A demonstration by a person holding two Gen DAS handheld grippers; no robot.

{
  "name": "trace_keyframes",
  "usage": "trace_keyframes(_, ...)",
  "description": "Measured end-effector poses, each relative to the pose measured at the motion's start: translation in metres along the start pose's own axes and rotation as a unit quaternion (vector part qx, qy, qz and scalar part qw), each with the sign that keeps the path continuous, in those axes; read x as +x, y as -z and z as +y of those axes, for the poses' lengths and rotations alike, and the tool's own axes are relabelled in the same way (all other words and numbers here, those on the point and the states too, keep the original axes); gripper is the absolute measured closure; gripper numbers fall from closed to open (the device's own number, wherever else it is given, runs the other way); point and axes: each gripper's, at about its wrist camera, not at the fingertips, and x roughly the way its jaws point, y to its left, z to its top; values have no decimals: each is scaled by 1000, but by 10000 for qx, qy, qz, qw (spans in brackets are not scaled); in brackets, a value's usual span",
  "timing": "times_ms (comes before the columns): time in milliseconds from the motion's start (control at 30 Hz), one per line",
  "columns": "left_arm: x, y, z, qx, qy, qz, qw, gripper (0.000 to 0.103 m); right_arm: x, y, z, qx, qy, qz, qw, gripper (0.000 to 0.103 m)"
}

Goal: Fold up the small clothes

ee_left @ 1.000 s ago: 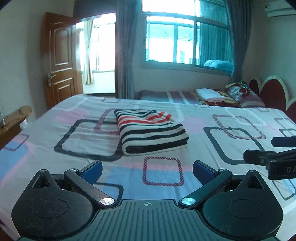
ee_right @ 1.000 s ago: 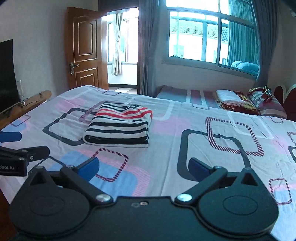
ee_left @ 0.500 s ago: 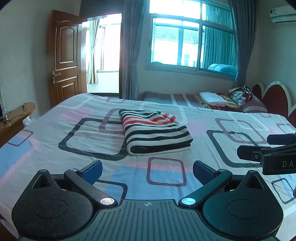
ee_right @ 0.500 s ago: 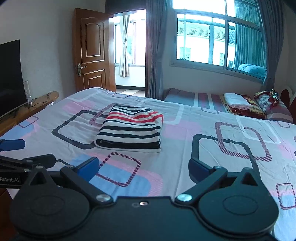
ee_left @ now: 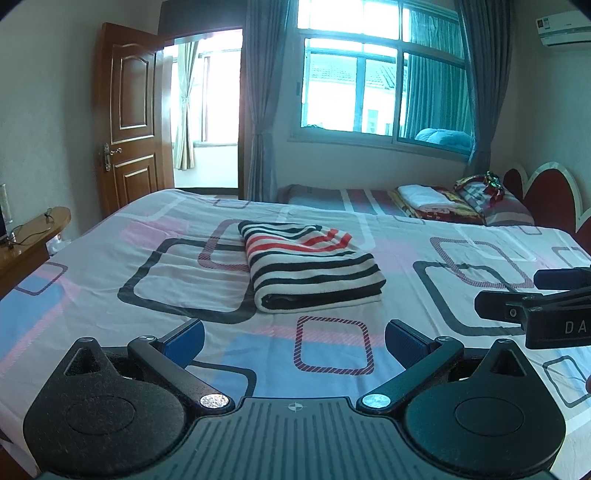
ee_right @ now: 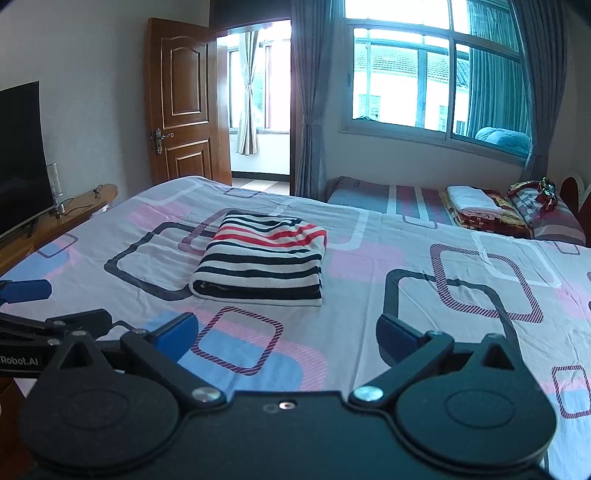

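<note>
A striped garment (ee_left: 312,269) lies folded into a thick rectangle on the bed (ee_left: 110,266), a little left of the middle of the sheet, its rolled edge facing the cameras. The sheet is pale, printed with rounded squares in grey, pink, blue and hatched dark red, and it is lightly creased.

The left gripper (ee_left: 294,336) hovers above the near part of the bed, jaws spread wide with nothing between the blue pads (ee_left: 184,334). The right gripper (ee_right: 286,332) hangs alongside it, equally wide apart and empty. Both are well short of the garment, and each shows at the edge of the other's view.

Beyond the bed stands a brown wooden door (ee_right: 183,103), open onto a bright side room. Grey curtains (ee_right: 314,99) frame a wide window (ee_right: 424,77). Under the window runs a lower striped mattress (ee_left: 354,197) carrying folded bedding (ee_left: 428,201). A dark television (ee_right: 20,155) sits on a wooden shelf (ee_right: 81,206) at the left wall, and an air conditioner (ee_left: 563,29) is mounted high on the right.
</note>
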Motion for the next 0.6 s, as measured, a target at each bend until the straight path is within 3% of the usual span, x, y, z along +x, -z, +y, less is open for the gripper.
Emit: trace_keyframes(600,1,-4,-4,51,-30,-60,10000,0,-1,-4,-1,-14,-43,-39,10000,1)
